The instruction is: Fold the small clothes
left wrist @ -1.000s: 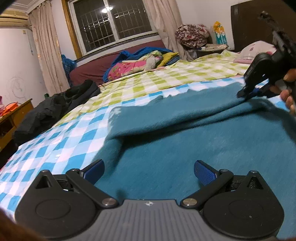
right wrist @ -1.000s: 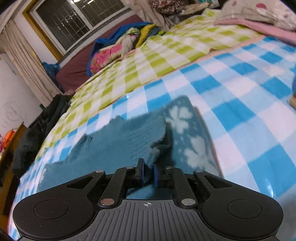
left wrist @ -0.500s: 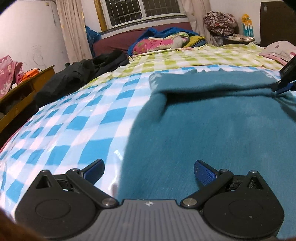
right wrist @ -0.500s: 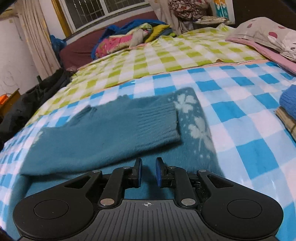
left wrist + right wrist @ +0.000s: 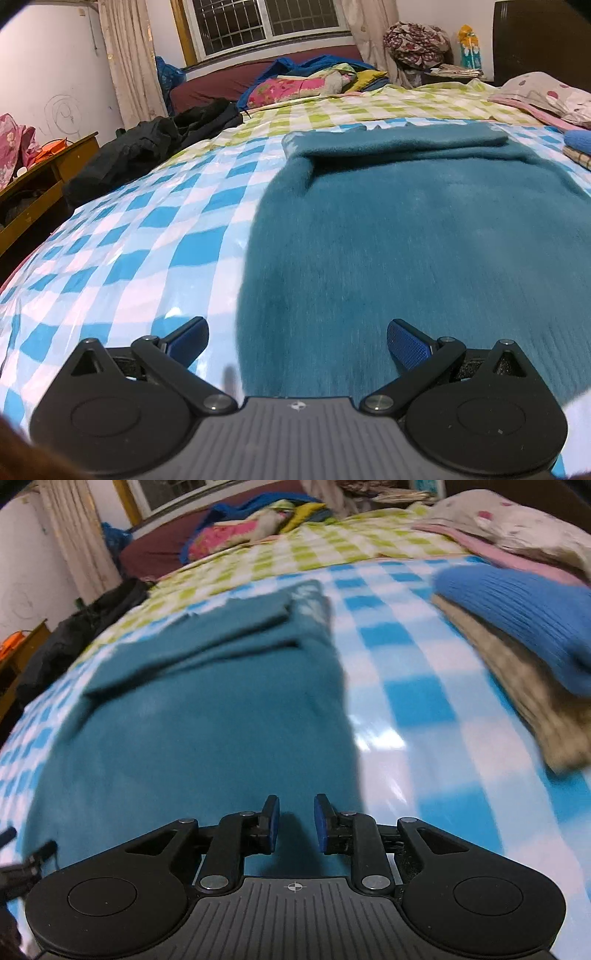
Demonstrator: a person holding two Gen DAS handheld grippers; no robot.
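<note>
Flanking teal sweater [image 5: 207, 709]: folded clothes stack [image 5: 517, 627], black jacket [image 5: 147, 147].

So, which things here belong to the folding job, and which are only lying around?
Belonging to the job:
- teal sweater, sleeve folded across its far end
- left gripper, open
- right gripper, opening, nothing between its jaws

Only lying around:
- black jacket
- pillow
- pink floral bedding

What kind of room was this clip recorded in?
A lived-in bedroom, most likely: the work surface is a bed with a checked sheet, a pillow lies at its far side, and a curtained, barred window sits behind piled bedding.
</note>
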